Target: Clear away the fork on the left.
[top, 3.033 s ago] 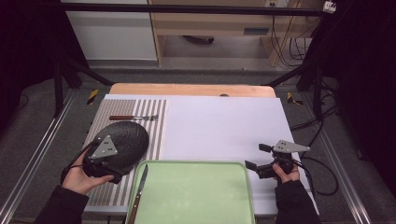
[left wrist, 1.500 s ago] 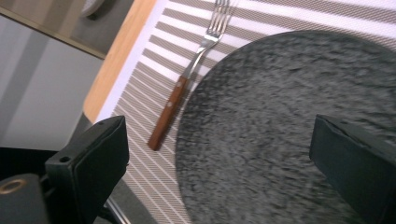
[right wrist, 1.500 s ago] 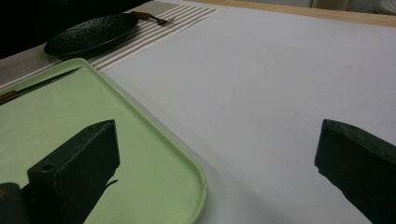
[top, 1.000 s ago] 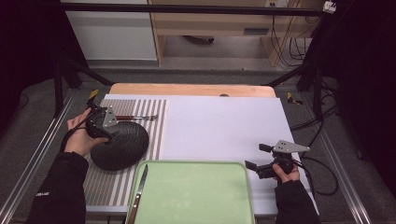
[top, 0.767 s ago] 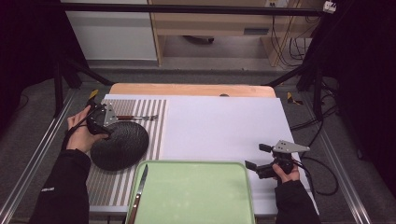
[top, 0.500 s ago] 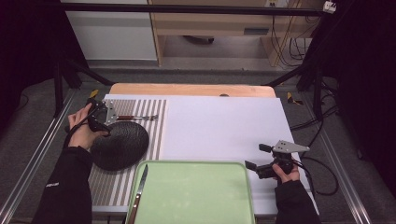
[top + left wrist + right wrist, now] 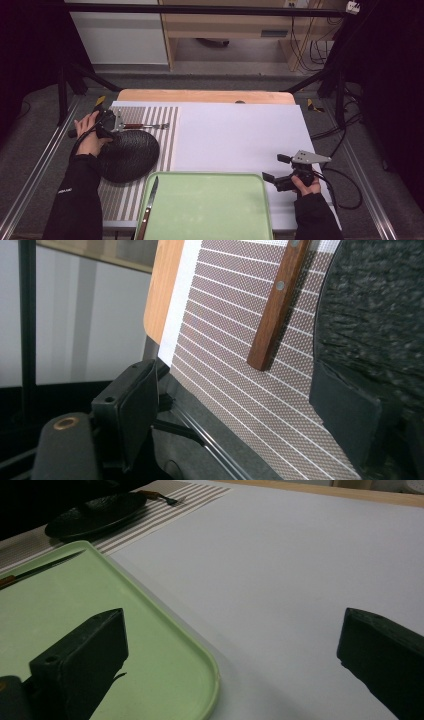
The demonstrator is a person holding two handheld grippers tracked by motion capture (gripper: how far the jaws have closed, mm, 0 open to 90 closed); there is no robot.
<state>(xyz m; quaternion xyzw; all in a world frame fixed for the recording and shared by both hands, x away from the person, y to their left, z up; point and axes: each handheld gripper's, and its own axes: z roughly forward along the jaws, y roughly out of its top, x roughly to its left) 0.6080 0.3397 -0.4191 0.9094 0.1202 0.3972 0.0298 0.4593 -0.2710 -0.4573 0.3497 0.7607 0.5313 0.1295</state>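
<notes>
At the far left of the tabletop, the left hand-held gripper, its jaws apart but just closing, straddles the wooden handle of a fork lying beside the round black textured plate, seemingly to lift it, while the right hand-held gripper waits open near the pale green plastic tray.

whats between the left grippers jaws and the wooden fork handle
Only bare brown-striped placemat: in the left gripper view the left gripper's open jaws have just been closing with nothing between them, short of the wooden-handled fork, beside the black round plate.
</notes>
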